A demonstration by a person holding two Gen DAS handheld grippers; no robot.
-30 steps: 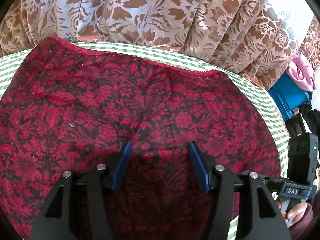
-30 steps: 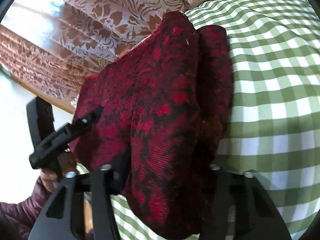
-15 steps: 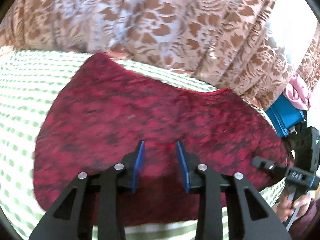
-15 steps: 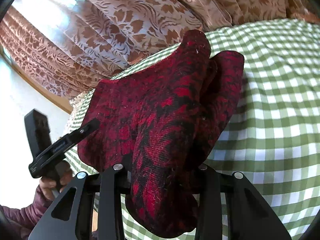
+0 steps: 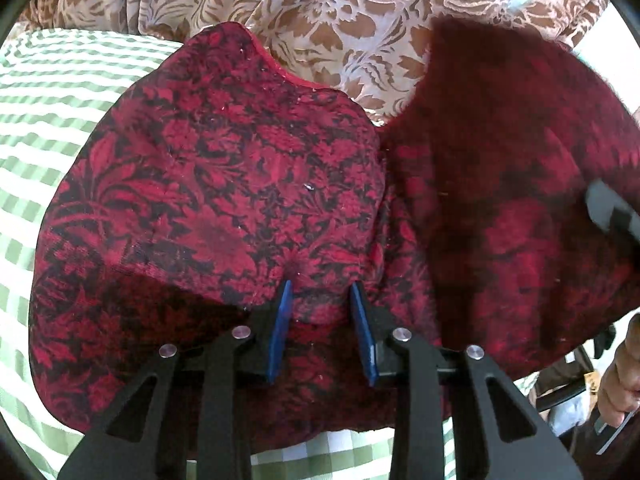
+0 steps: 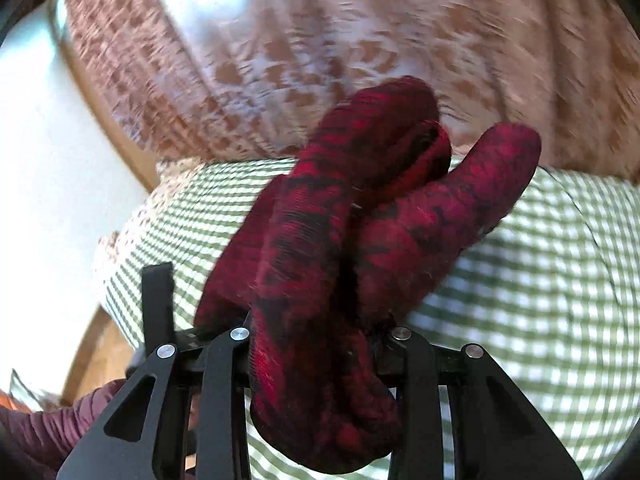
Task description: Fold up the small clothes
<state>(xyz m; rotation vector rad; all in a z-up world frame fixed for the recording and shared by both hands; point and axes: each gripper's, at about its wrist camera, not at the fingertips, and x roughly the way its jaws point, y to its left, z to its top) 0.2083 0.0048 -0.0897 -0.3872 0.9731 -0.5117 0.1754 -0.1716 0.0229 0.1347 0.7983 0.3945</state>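
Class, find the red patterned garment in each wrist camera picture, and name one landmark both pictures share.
Left wrist: red garment fills the centre, its right side lifted.
Right wrist: bunched at centre, hanging from the gripper.
Shared landmark: green checked cloth.

Red garment (image 5: 224,168): matt woven cloth; checked cover (image 5: 44,92): smooth cotton-like fabric.

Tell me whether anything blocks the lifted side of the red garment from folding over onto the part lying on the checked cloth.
Nothing visible does. The flat half of the red garment is bare apart from the left gripper at its near edge; the right gripper holds the lifted side.
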